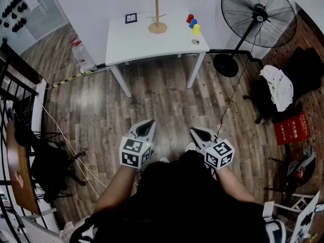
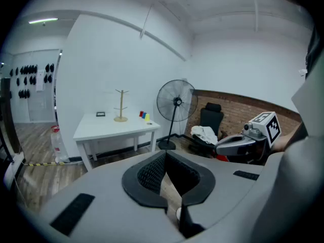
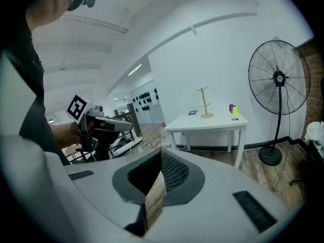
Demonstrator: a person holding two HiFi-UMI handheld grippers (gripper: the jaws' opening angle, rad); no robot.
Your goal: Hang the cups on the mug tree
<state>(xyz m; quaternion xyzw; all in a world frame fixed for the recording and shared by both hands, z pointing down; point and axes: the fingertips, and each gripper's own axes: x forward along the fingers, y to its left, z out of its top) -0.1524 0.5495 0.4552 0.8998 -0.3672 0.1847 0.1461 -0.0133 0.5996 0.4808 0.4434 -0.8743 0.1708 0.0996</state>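
Cups [image 1: 193,23]: red, blue and yellow, clustered on the white table [image 1: 136,42] near its right edge, well apart from both grippers.
Mug tree [image 1: 157,15]: upright, mid-table, left of the cups.
Left gripper [image 1: 150,122]: jaws closed tip to tip, nothing between them, over the wooden floor [image 1: 162,100].
Right gripper [image 1: 193,130]: jaws likewise closed, empty, beside the left.
Fan [image 1: 255,19]: stands right of the table.

- A test room or lab, not a home: bare white walls [image 2: 126,59], one brick wall [image 2: 238,103], a plank floor [image 1: 162,100].
- A lone white counter [image 1: 136,44] carries a square printed marker [image 1: 131,18].
- A pedestal fan [image 1: 258,14] and an office chair [image 2: 210,116] stand by; rows of dark gear [image 1: 17,11] hang on a wall.
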